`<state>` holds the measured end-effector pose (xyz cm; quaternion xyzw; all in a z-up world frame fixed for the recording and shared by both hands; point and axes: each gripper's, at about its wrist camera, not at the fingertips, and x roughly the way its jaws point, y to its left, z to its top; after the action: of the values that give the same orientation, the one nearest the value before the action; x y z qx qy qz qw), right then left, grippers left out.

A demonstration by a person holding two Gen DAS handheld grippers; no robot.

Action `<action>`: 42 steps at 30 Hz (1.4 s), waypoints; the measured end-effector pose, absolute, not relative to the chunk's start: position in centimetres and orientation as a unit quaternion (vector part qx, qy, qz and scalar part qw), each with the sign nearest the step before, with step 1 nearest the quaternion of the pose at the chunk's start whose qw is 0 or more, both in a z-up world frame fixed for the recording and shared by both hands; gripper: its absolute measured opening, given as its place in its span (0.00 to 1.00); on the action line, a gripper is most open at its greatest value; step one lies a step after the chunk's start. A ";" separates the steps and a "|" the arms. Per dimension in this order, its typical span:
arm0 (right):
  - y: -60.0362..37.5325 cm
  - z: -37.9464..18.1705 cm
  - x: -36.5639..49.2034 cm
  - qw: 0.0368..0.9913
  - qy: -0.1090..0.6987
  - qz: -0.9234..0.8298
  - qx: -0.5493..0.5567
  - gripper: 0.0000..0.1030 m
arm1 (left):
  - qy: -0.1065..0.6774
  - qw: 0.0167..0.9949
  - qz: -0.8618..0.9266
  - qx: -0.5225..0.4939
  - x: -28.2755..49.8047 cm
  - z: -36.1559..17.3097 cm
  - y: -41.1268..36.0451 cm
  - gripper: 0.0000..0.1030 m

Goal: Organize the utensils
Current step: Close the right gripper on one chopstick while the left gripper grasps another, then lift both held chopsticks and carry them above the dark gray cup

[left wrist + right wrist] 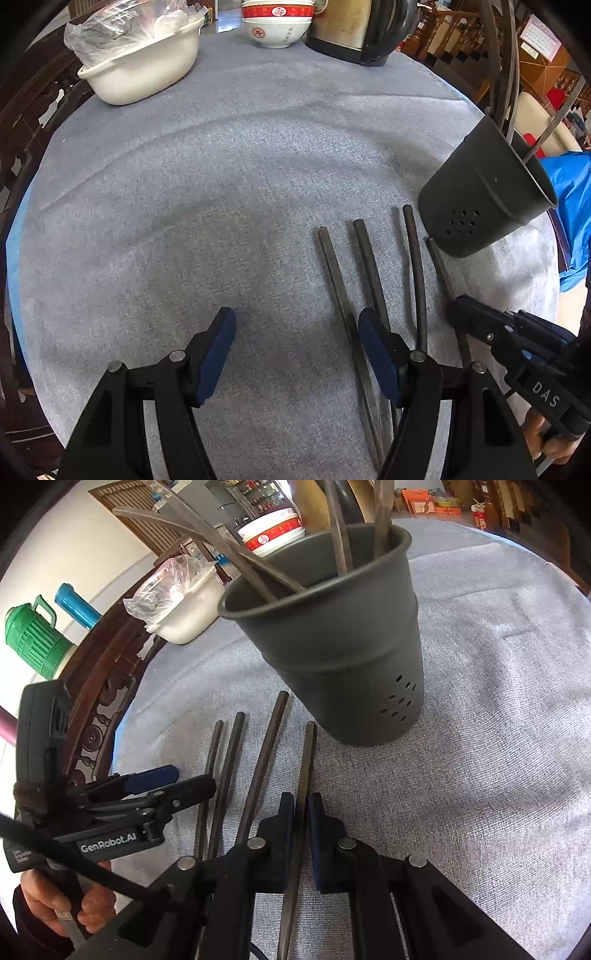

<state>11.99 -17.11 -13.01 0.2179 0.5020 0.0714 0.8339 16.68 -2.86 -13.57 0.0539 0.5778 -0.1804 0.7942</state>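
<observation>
My right tongs [303, 808] pinch one chopstick [307, 760] near its thick end; left tongs [297, 354] spread, empty. Chopsticks look thin, stiff, likely slick; best grip mid-shaft.

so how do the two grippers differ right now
The left gripper stands open over bare cloth, nothing between its pads; the right gripper is shut on a chopstick. The left is beside the four loose chopsticks, the right nearest the holder. Both are black with blue pads, pointing down.

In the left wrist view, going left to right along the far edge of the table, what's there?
White basin holding a plastic bag → stacked red and white bowls → electric kettle.
</observation>
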 end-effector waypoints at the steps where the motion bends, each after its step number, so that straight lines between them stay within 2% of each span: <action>1: -17.0 -13.0 12.0 0.834 0.503 0.070 0.216 0.10 | 0.579 0.794 -0.180 0.052 16.4 -13.3 -2.8 0.68; 13: -15.0 -12.7 14.5 0.838 0.519 0.034 0.163 0.11 | 0.594 0.787 -0.163 0.024 19.2 -12.9 -0.7 0.68; 20: -14.3 -12.6 15.2 0.851 0.508 0.030 0.128 0.09 | 0.589 0.791 -0.161 0.031 20.9 -12.8 -2.0 0.66; 21: -14.4 -12.5 15.2 0.852 0.508 0.031 0.125 0.09 | 0.586 0.794 -0.159 0.034 20.9 -12.8 -2.2 0.61; 22: -14.4 -12.5 15.1 0.853 0.507 0.034 0.123 0.06 | 0.583 0.796 -0.157 0.038 20.7 -12.8 -2.6 0.49; 23: -14.5 -12.5 15.0 0.854 0.505 0.035 0.124 0.06 | 0.579 0.798 -0.159 0.042 20.6 -12.7 -2.9 0.43; 25: -14.8 -12.4 14.6 0.856 0.499 0.037 0.129 0.06 | 0.579 0.796 -0.171 0.037 20.5 -12.8 -3.4 0.15; 26: -15.0 -12.2 14.4 0.858 0.494 0.042 0.134 0.06 | 0.581 0.794 -0.176 0.032 20.5 -12.9 -3.4 0.09; 33: -16.3 -8.7 12.0 0.876 0.445 0.090 0.164 0.06 | 0.560 0.806 -0.189 -0.009 18.2 -10.2 -1.9 0.07; 42: -17.8 -1.7 8.4 0.912 0.342 0.141 0.177 0.06 | 0.465 0.854 -0.231 -0.021 14.7 -0.2 -1.4 0.05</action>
<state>8.41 -17.76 -1.68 0.1773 0.3425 0.1406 0.9119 14.67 -1.41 -0.16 -0.0214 0.4652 -0.2308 0.8543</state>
